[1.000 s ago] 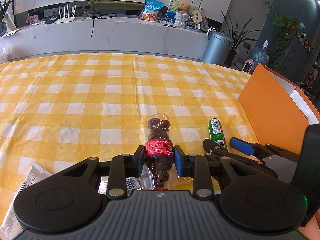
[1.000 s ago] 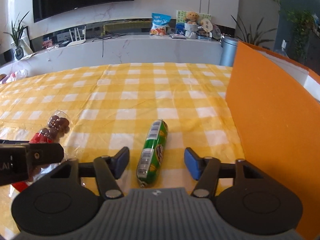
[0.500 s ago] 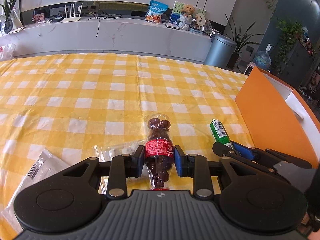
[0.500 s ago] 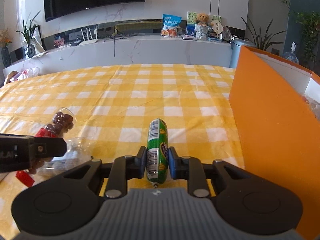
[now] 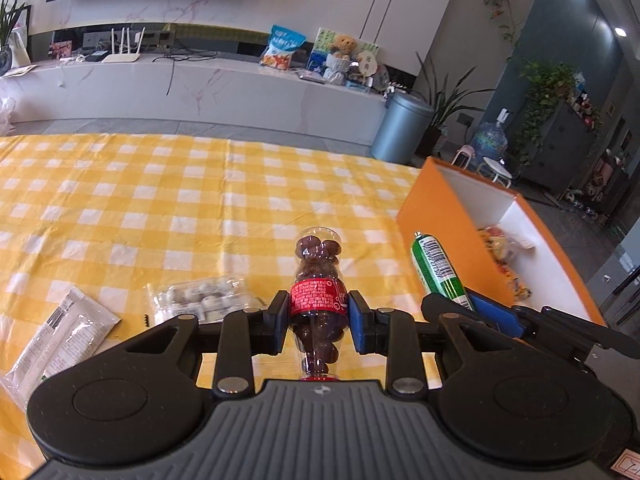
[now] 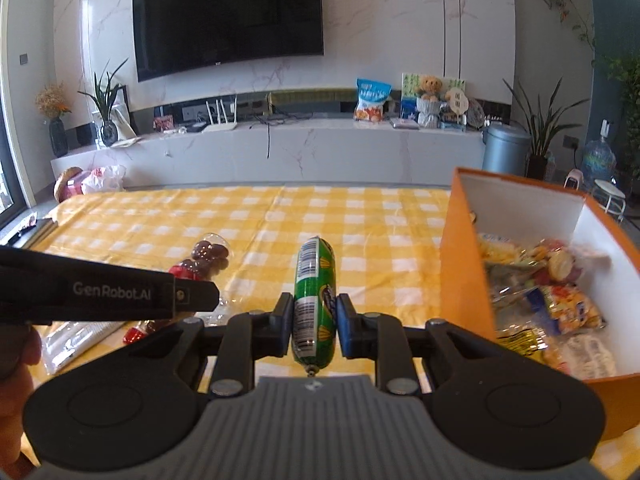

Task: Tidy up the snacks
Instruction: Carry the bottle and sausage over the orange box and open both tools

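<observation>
My left gripper [image 5: 319, 322] is shut on a small clear bottle of chocolate balls [image 5: 318, 276] with a red label, held above the yellow checked tablecloth [image 5: 160, 208]. My right gripper [image 6: 313, 326] is shut on a green sausage-shaped snack [image 6: 314, 292], also lifted off the table. Each gripper shows in the other's view: the green snack in the left wrist view [image 5: 438, 270], the bottle in the right wrist view [image 6: 200, 264]. An orange box [image 6: 464, 264] with a white inside stands to the right, holding several snack packets [image 6: 552, 300].
A clear packet of small white sweets [image 5: 200, 296] and a white sachet [image 5: 64, 332] lie on the cloth at the left. A marble counter [image 6: 280, 152] with a snack bag, a teddy bear and plants runs behind the table.
My right gripper closed on the green snack and lifted it. Both grippers have risen with their items, so the inside of the orange box now shows.
</observation>
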Demonstrator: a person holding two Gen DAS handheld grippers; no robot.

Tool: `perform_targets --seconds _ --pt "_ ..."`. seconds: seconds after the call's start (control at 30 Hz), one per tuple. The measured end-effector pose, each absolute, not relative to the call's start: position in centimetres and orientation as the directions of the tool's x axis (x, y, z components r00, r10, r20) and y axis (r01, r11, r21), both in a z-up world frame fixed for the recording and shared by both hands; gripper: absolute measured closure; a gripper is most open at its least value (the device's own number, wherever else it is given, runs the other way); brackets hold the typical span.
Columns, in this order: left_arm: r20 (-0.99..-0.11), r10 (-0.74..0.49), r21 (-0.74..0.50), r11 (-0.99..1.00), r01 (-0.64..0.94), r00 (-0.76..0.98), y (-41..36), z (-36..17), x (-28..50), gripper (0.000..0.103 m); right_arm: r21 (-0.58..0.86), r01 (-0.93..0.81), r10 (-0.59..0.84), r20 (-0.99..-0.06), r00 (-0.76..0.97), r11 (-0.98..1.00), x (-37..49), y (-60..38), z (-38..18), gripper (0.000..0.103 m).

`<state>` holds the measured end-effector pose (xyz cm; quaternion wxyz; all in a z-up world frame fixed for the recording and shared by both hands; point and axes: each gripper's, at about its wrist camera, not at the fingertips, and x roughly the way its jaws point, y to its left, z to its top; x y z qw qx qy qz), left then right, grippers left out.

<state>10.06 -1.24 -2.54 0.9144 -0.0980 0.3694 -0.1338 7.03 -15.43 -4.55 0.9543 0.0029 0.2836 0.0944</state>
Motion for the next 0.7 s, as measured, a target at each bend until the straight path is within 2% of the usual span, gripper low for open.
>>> perform_targets --seconds 0.4,0.57,0.7 --pt "-0.584 -0.462 -0.3 0.887 0.351 0.668 -8.2 2.2 9.8 0.069 0.093 -0.12 0.149 -0.454 0.878 0.988 3.7 -23.5 1.4 0.083" --pt "-0.577 -0.556 -0.339 0.829 0.444 0.598 -12.1 3.2 11.7 0.069 0.113 -0.088 0.131 -0.467 0.875 0.99 4.0 -28.1 3.2 0.082" --pt "-0.608 -0.593 -0.358 0.798 0.484 0.528 -14.7 2.8 14.1 0.069 0.136 -0.064 0.125 -0.51 0.851 0.989 5.0 -31.8 3.7 0.082"
